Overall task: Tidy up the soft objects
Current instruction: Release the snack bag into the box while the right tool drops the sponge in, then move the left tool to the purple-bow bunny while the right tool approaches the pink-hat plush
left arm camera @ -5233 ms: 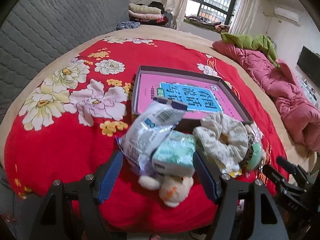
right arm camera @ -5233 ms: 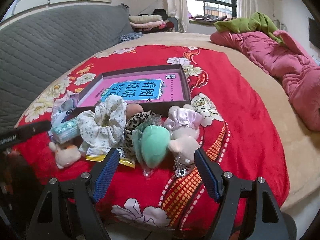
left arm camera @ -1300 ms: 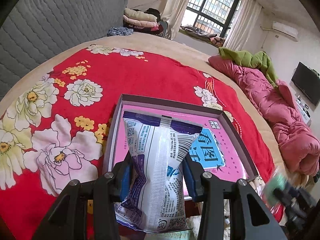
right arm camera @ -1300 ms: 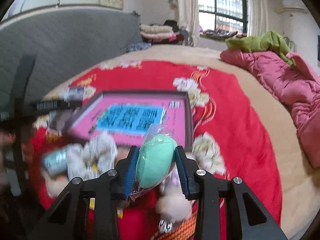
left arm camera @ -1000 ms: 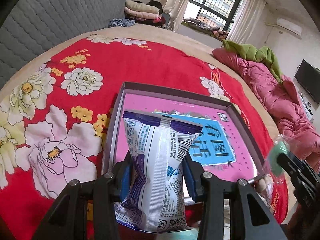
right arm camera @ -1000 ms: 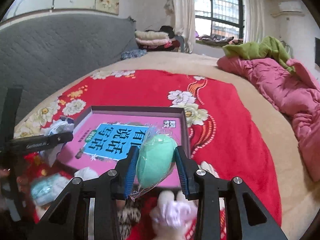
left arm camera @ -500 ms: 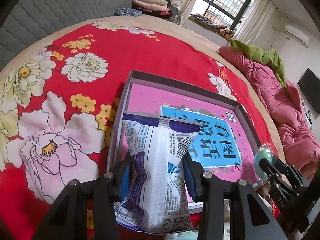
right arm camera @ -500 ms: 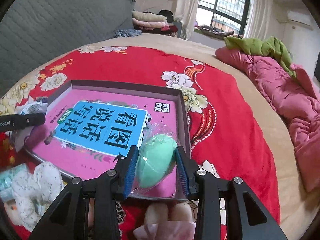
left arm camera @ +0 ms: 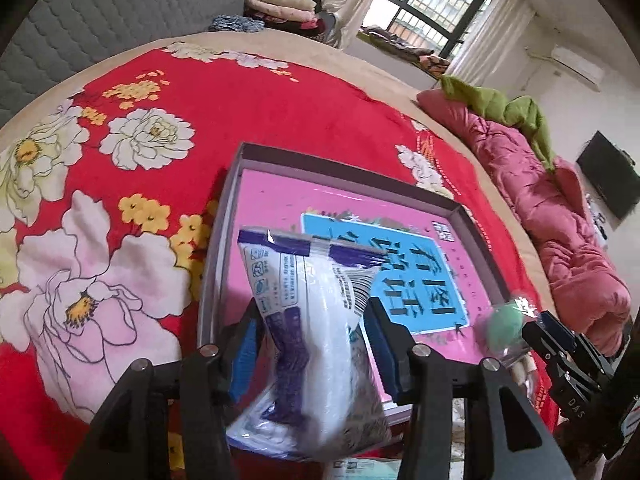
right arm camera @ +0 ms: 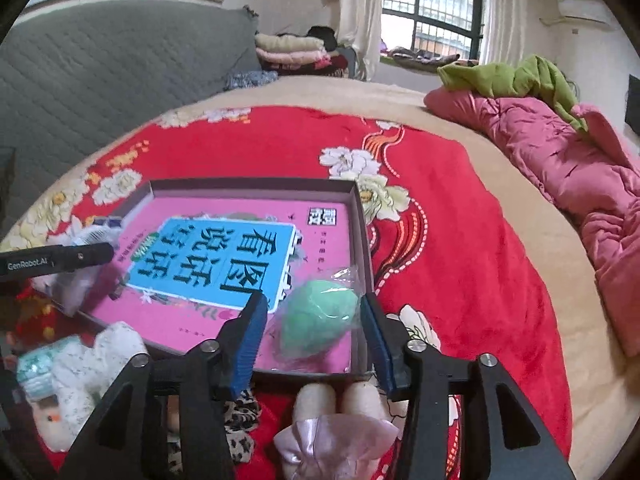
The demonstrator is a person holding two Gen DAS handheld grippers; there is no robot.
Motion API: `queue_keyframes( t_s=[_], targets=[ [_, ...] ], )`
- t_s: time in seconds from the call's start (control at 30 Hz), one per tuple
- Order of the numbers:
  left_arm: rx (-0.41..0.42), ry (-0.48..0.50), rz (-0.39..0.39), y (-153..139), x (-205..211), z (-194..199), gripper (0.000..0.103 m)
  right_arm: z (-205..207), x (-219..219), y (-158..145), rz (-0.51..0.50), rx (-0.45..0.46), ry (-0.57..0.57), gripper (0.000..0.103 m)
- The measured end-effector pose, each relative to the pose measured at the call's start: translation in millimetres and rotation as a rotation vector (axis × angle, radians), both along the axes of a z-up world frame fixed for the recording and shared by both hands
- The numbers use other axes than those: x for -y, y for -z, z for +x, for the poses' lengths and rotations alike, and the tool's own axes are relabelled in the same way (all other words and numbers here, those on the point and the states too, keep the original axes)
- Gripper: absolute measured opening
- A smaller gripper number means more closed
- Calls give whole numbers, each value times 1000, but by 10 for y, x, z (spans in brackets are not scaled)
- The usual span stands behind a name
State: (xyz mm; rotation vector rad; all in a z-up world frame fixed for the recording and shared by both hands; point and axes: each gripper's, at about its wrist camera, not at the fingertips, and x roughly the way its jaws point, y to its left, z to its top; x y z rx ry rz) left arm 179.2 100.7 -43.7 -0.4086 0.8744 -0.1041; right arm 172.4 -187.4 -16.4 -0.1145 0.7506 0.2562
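Note:
A shallow grey box (left arm camera: 344,174) with a pink and blue book (right arm camera: 216,260) in it lies on the red flowered blanket. My left gripper (left arm camera: 312,344) hangs over the box's near left corner. Its jaws are opening, and a white and purple plastic bag (left arm camera: 304,280) sags, tilted, between the pads with gaps at both sides. My right gripper (right arm camera: 314,334) is over the box's (right arm camera: 256,184) near right corner, jaws opening. The wrapped green sponge (right arm camera: 316,320) rests in that corner between the pads, clear of the left one. The sponge (left arm camera: 502,330) also shows in the left wrist view.
In front of the box lie a floral scrunchie (right arm camera: 104,356), a tissue pack (right arm camera: 38,364), a leopard-print piece (right arm camera: 240,412) and a plush toy with a pink bow (right arm camera: 340,436). A pink quilt (right arm camera: 580,184) lines the right side. A grey padded headboard (right arm camera: 100,80) is at the left.
Both grippers' jaws have widened. The bag has slumped and tipped down toward the box. The green sponge has dropped from the right pads into the box corner.

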Motion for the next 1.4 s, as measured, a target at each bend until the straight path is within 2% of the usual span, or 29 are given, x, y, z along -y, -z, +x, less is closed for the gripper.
queue_keyframes(
  t_s=[0.17, 0.3, 0.63, 0.8, 0.97, 1.4],
  targets=[
    [5, 1, -38, -11, -54, 8, 51, -62, 15, -63, 0, 8, 4, 52],
    [10, -14, -38, -27, -89, -19, 51, -129, 55, -81, 11, 5, 12, 52],
    [54, -21, 27, -181, -93, -234, 51, -217, 216, -107, 6, 7, 52, 57],
    [99, -50, 97, -285, -123, -391, 51, -255, 231, -100, 5, 6, 57, 57],
    [97, -77, 159, -313, -114, -484, 51, -316, 243, -131, 1, 28, 60, 59],
    [106, -75, 177, -458, -55, -775, 51, -509, 408, -314, 27, 73, 82, 64]
  ],
)
